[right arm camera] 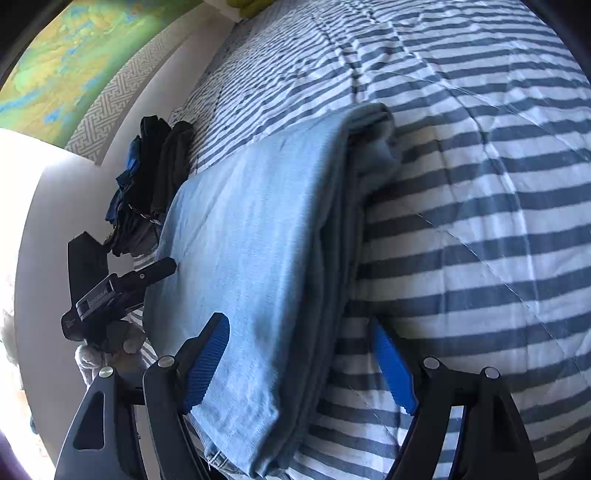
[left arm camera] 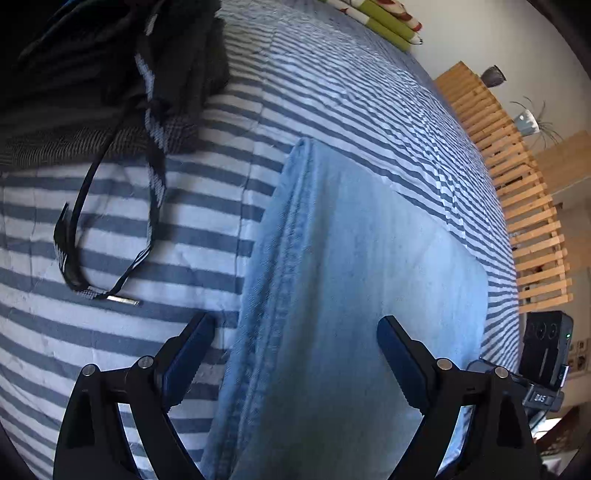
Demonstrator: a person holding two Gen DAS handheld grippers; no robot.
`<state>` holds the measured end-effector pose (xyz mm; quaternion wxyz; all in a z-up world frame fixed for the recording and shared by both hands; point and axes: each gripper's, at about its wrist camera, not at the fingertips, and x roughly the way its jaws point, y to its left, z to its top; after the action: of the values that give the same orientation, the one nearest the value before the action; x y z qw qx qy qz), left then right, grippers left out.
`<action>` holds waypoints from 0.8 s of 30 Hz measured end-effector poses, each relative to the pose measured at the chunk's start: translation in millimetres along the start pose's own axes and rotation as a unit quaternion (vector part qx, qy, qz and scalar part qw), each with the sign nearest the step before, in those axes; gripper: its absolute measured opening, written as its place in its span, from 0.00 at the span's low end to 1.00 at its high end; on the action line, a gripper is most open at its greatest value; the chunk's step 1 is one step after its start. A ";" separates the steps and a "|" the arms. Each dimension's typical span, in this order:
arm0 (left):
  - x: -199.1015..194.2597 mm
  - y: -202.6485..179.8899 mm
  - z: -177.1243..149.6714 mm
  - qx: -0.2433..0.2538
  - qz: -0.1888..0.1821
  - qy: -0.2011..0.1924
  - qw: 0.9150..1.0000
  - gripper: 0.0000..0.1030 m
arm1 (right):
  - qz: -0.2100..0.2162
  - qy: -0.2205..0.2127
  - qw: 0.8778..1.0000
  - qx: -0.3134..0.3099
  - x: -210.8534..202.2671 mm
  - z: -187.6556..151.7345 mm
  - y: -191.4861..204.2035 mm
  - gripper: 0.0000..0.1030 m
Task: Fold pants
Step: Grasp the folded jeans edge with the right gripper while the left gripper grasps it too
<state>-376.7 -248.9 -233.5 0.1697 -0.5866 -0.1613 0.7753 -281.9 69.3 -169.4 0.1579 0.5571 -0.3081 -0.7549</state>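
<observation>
Light blue pants (left arm camera: 351, 277) lie folded into a long band on the striped bedcover (left arm camera: 129, 229). My left gripper (left arm camera: 295, 325) hovers over the near end of the band, open, its dark blue pads apart and not pressing the cloth. In the right wrist view the pants (right arm camera: 258, 229) show stacked layers along their right edge. My right gripper (right arm camera: 299, 325) is open above that edge, one blue pad over the cloth and the other over the bedcover (right arm camera: 480, 221). The left gripper (right arm camera: 162, 267) appears at the left of this view, held by a gloved hand (right arm camera: 88, 362).
A pile of dark clothes (left arm camera: 110, 74) with a trailing strap (left arm camera: 110, 291) lies left of the pants, also seen as dark clothes (right arm camera: 147, 173) by the wall. A wooden slatted frame (left arm camera: 517, 184) borders the bed. Patterned pillows (left arm camera: 388, 18) lie at the far end.
</observation>
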 end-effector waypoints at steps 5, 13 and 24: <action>7.0 -18.7 -5.7 0.031 0.024 0.000 0.999 0.68 | -0.029 0.001 0.999 -0.032 14.2 1.2 16.1 0.53; -15.9 -34.8 -23.3 0.010 0.028 -0.037 0.999 0.30 | -0.076 -0.024 0.994 -0.077 3.3 -6.4 30.6 0.22; -65.5 -67.2 -55.9 0.032 0.017 -0.083 0.996 0.16 | -0.110 -0.110 0.965 -0.211 -43.4 -45.1 101.1 0.13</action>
<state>-301.1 -215.9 -161.9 0.1611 -0.5172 -0.1399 0.8289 -235.9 4.6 -81.0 0.1531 0.4552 -0.0948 -0.8720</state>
